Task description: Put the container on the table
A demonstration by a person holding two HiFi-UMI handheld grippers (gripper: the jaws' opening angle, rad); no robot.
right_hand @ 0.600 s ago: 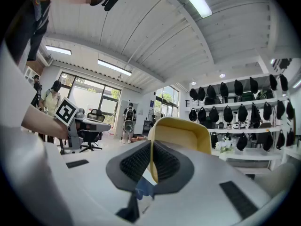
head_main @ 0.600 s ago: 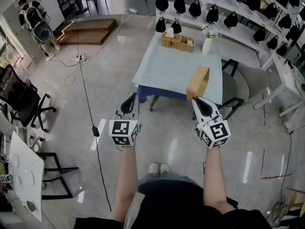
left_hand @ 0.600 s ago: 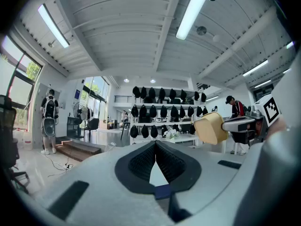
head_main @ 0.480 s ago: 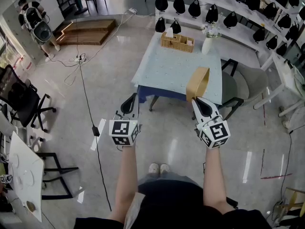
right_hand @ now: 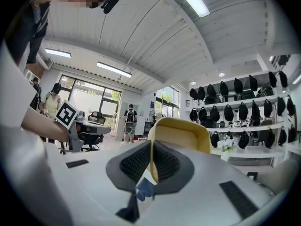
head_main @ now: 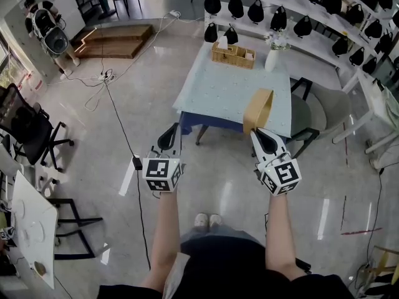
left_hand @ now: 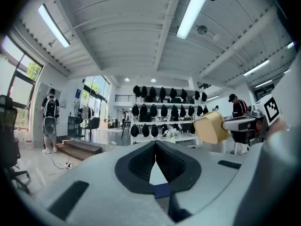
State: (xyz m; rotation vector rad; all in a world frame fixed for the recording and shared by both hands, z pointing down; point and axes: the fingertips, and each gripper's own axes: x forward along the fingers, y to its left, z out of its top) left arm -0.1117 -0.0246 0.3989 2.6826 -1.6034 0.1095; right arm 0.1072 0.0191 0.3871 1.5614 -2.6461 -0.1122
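head view: right gripper [head_main: 257, 133] clamps container [head_main: 259, 108].

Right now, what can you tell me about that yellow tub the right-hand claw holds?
The container is a pale yellow tub with rounded corners, plastic by its look, with thin walls and an open mouth. It is turned on its side and held in the air near the table, not resting on it. The right claw is shut on one wall, one jaw inside, one outside; nothing else touches it.

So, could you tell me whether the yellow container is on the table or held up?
Held up: the right gripper is shut on the container, which hangs on edge, off the table.
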